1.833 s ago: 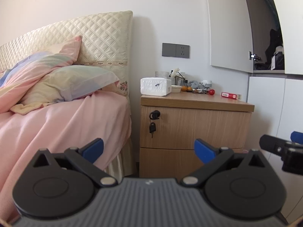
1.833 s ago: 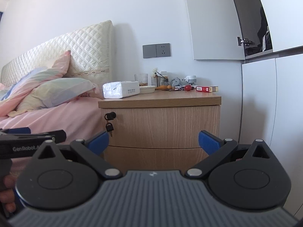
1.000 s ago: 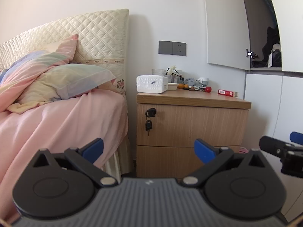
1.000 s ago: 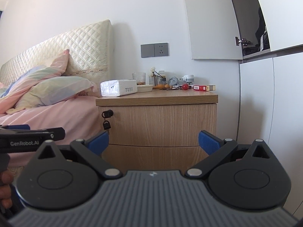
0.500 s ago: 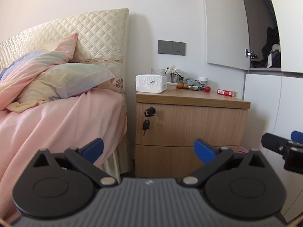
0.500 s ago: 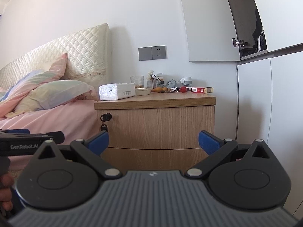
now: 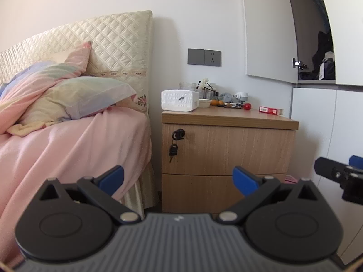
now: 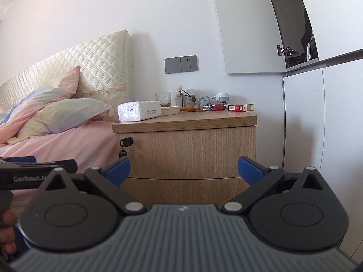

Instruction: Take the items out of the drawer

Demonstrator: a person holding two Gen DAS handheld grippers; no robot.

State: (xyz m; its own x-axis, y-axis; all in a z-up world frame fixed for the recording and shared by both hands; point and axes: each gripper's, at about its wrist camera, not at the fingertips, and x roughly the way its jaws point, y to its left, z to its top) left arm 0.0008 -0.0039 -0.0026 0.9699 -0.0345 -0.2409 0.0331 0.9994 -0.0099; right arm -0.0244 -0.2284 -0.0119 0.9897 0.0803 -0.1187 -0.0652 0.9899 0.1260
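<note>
Left gripper [image 7: 178, 179], right gripper [image 8: 183, 169] fingers spread, empty; nightstand [image 7: 229, 145] drawers closed; hand [image 8: 8, 231] only in right view.

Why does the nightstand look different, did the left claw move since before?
Yes. The left claw has sunk lower: the nightstand sits higher in its view, and the top surface, seen from above before, is now nearly edge-on.

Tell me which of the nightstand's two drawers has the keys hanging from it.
The upper drawer: keys hang from a lock at its top left corner. The lower drawer has a plain front.
</note>
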